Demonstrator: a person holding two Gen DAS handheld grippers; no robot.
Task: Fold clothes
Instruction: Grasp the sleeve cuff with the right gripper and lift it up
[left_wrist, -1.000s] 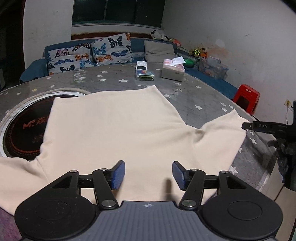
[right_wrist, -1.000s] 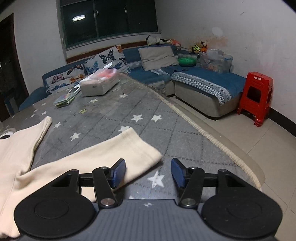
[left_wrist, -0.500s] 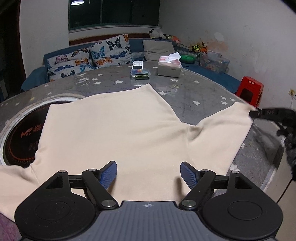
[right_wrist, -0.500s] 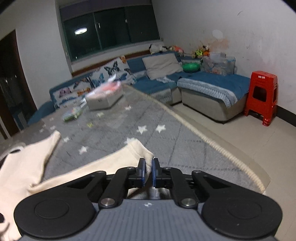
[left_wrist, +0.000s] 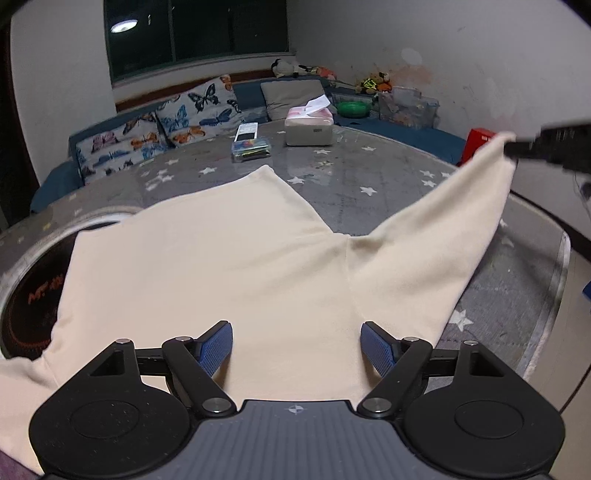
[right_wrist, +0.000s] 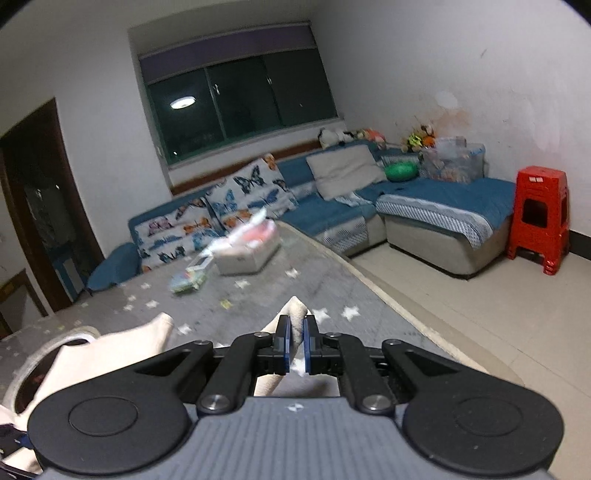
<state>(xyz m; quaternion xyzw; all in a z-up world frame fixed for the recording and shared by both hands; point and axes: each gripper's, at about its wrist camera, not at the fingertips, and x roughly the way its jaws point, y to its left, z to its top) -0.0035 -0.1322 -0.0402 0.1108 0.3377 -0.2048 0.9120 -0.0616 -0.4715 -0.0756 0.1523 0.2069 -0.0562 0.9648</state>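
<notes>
Since its jaws closed, the right claw (right_wrist: 294, 349) lifted the sleeve (left_wrist: 461, 229).

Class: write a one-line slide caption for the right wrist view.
Right gripper shut on the cream garment's sleeve cuff, lifted above the star-patterned table.

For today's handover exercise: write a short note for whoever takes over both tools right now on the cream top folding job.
Right tool: shut on the sleeve cuff of the cream top, with that sleeve raised off the table.
Left tool: open, its jaws just widened, above the top's near edge, gripping nothing.
Top: spread flat over the star-patterned table; other sleeve lies at lower left.
Done: one sleeve picked up.
Left: probably carry it across the body, fold the other sleeve, then fold the body.
</notes>
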